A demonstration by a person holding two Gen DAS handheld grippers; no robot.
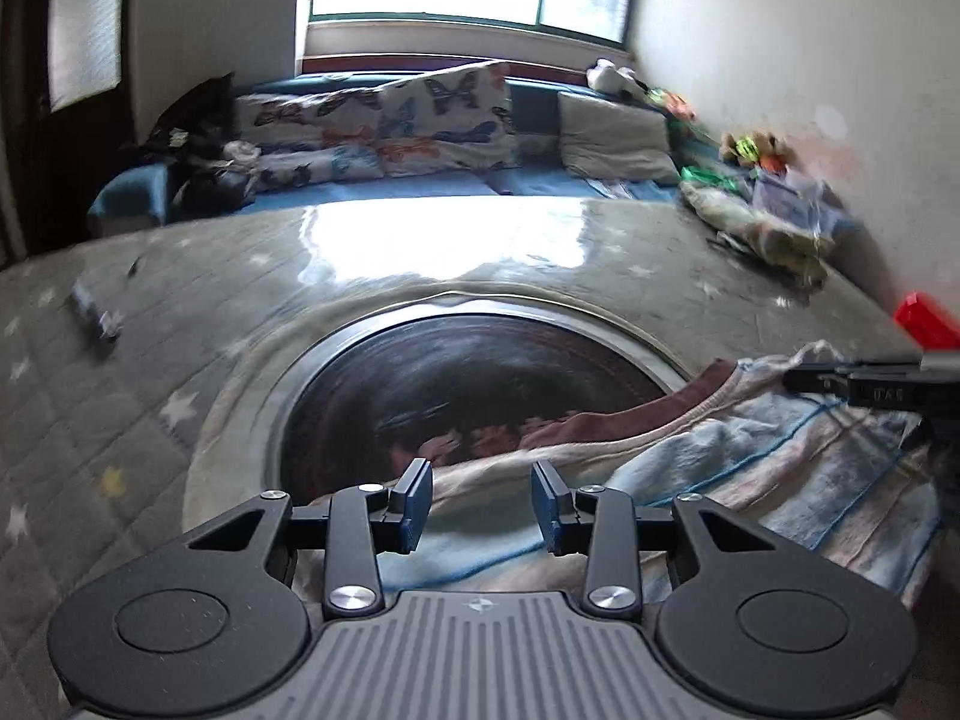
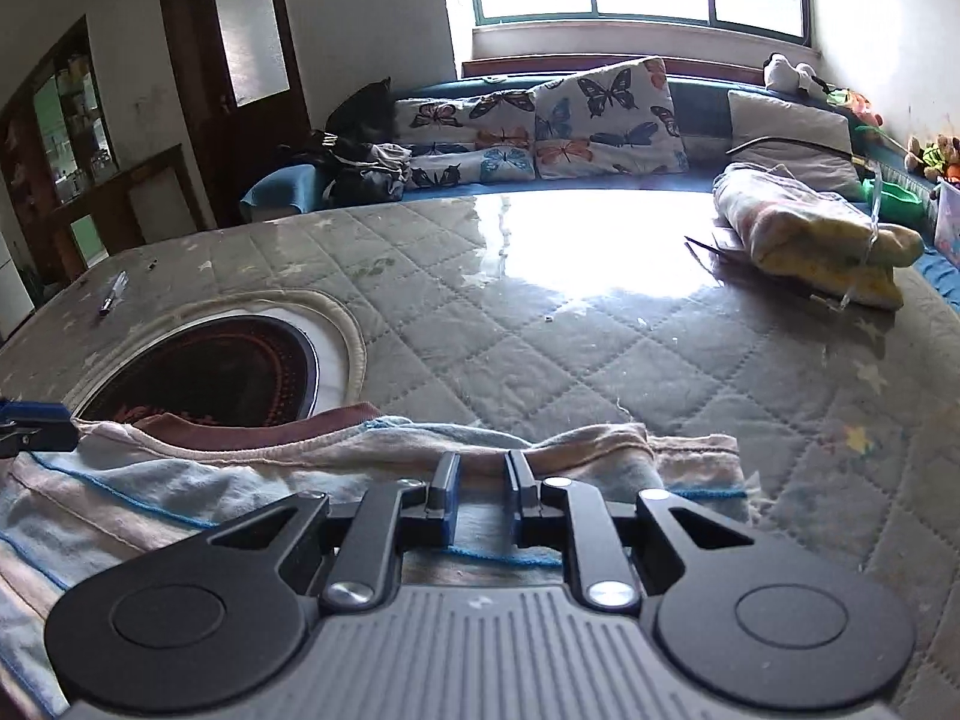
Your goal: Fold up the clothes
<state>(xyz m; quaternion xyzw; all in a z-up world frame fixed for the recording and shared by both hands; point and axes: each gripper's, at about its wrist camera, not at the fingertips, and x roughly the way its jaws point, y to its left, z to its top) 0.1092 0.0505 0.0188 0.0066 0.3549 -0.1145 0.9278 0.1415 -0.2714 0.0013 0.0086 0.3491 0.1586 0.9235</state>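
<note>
A striped light-blue and pink shirt (image 1: 750, 456) with a brown collar (image 1: 630, 414) lies flat at the table's near edge. Its collar overlaps a round dark plate (image 1: 480, 360) set in the table. My left gripper (image 1: 482, 501) is open, low over the shirt's left part, with cloth visible in the gap and nothing pinched. In the right wrist view the same shirt (image 2: 180, 480) spreads to the left. My right gripper (image 2: 483, 489) is open with a narrower gap, and its fingertips (image 2: 447, 480) sit at the shirt's far hem. Each gripper shows in the other's view: right gripper (image 1: 870, 387), left gripper (image 2: 30, 420).
The table has a quilted grey star-print cover (image 2: 600, 330) under glossy plastic. A folded yellowish bundle (image 2: 810, 234) lies far right, a pen (image 2: 111, 294) far left, and a red object (image 1: 924, 321) at the right edge. A sofa with butterfly pillows (image 2: 600, 114) stands behind.
</note>
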